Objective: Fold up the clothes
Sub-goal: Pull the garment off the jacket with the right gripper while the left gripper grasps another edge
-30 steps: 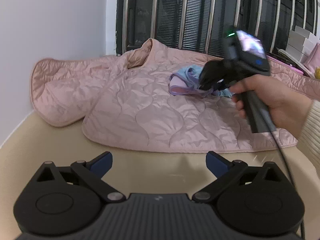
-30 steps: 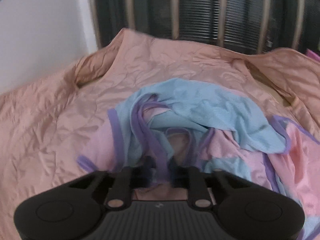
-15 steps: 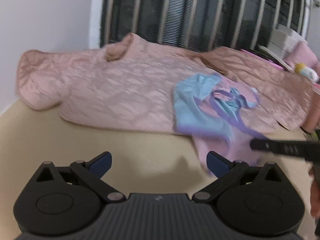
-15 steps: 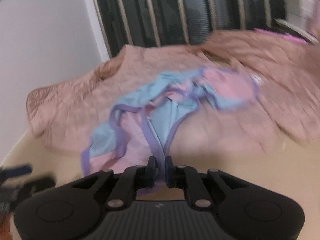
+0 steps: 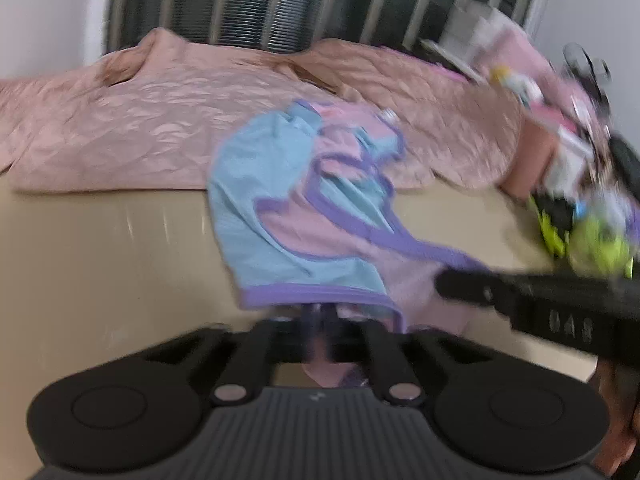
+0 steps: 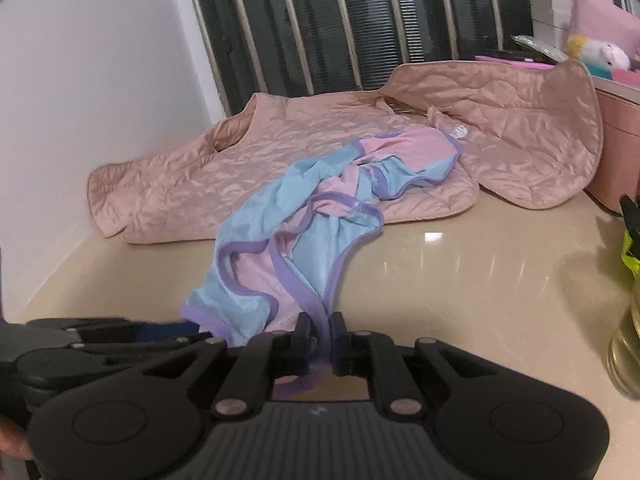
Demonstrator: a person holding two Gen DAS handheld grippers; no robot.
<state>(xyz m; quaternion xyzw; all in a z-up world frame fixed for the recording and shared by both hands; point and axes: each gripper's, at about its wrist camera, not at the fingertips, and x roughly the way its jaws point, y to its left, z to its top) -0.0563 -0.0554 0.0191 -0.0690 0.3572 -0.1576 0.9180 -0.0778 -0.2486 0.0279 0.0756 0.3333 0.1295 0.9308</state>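
Note:
A light blue and pink garment (image 5: 288, 208) with purple trim lies crumpled, half on the beige tabletop (image 5: 100, 248) and half on a pink quilted jacket (image 5: 160, 120). My left gripper (image 5: 320, 330) is shut on its near purple hem. In the right wrist view the same garment (image 6: 300, 232) trails from the jacket (image 6: 280, 148) toward me, and my right gripper (image 6: 320, 336) is shut on a purple strap. The two grippers sit close together: the right gripper (image 5: 444, 282) reaches in from the right, the left gripper (image 6: 196, 330) from the lower left.
A white wall (image 6: 100, 60) bounds the left, a barred window (image 6: 360, 20) the back. At the right stand a pink box (image 6: 620, 140), a plush toy (image 6: 600, 54), a glass jar (image 6: 628, 344) and a yellow-green item (image 5: 596, 240).
The right gripper has dragged the garment off the jacket toward the table's front. The left gripper, open before, has shut on the garment's hem.

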